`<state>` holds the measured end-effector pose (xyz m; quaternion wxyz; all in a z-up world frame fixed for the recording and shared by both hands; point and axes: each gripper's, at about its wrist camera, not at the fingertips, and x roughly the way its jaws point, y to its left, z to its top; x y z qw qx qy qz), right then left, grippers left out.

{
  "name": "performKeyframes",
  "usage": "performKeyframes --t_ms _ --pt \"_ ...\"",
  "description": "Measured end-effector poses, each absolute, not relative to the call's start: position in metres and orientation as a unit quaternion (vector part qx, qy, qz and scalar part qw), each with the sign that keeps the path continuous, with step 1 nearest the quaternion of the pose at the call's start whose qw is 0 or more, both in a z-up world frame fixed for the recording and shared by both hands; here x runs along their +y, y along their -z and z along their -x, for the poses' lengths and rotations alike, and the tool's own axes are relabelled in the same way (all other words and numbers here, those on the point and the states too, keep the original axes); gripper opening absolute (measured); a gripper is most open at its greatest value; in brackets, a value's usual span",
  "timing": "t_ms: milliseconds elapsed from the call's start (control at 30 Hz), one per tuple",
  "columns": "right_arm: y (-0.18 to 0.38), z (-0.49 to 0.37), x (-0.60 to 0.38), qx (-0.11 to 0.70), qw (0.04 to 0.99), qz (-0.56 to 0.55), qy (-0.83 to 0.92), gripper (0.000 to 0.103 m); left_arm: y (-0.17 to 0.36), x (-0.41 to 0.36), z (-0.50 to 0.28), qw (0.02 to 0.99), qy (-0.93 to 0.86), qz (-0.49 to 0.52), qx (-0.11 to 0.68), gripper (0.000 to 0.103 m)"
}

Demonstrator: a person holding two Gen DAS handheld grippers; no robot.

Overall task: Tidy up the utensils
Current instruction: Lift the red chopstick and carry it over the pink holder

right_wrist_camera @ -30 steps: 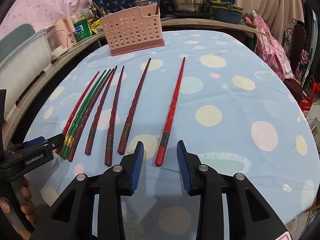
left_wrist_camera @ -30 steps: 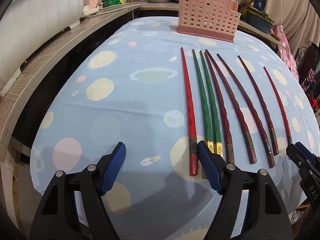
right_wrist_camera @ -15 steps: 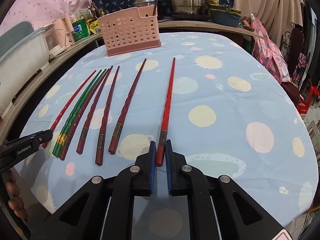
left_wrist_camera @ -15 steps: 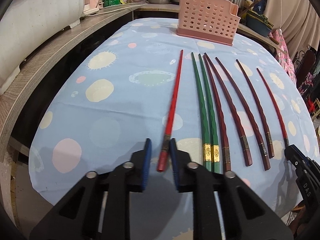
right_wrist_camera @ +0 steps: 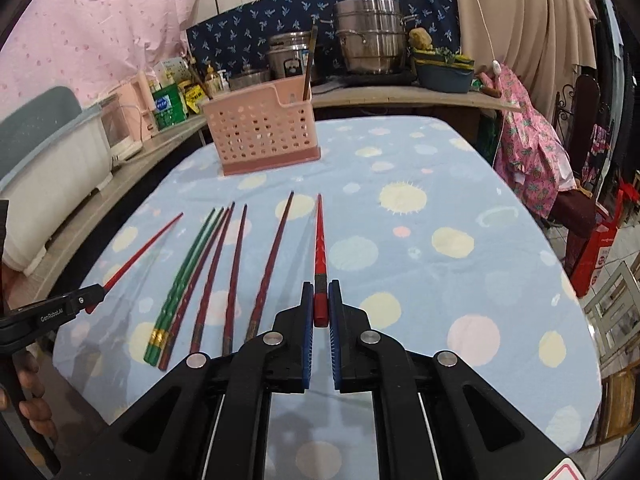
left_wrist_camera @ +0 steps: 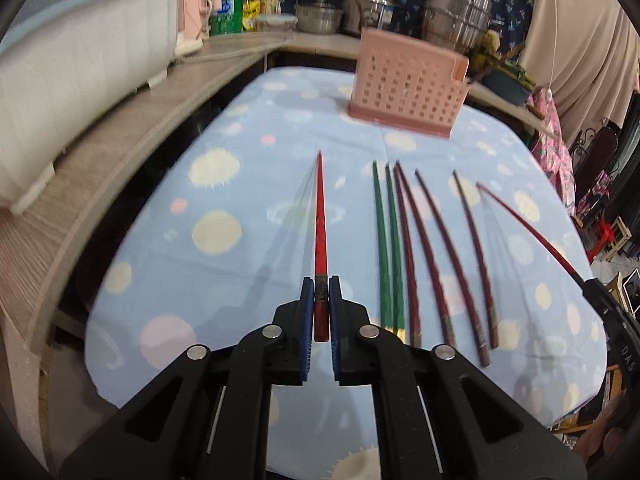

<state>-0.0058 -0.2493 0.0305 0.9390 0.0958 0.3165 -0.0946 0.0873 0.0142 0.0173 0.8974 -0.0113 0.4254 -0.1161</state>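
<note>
Both red chopsticks (left_wrist_camera: 320, 236) (right_wrist_camera: 320, 240), lifted, point toward basket (left_wrist_camera: 406, 88), each gripper (left_wrist_camera: 320, 312) (right_wrist_camera: 320, 308) pinching one.

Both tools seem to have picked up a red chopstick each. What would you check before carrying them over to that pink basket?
1. Left tool clamped on its red chopstick: ok.
2. Right tool clamped on the other red chopstick: ok.
3. Both sticks held near the thick end, tips pointing forward: ok.
4. Both tips clear of the tablecloth: cannot tell.
5. Pink basket upright, top open: ok.
6. Six chopsticks left on the cloth, including the green pair, out of the way: ok.
</note>
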Motion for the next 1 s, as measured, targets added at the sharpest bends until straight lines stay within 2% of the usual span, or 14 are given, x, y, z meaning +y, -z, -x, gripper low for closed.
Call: performKeyframes --t_ms 333,767,1000 --pt "-0.131 -0.034 -0.276 0.221 0.968 -0.091 0.079 0.007 -0.122 0.009 -0.130 0.932 0.132 0.020 0.337 0.007" --pt "-0.218 -0.110 -0.289 0.150 0.980 -0.126 0.030 0.007 -0.222 -0.023 -0.206 0.949 0.150 0.045 0.273 0.007" --pt "-0.262 -0.173 -0.295 0.099 0.982 -0.158 0.008 0.007 -0.282 -0.046 -0.237 0.965 0.151 0.070 0.202 0.007"
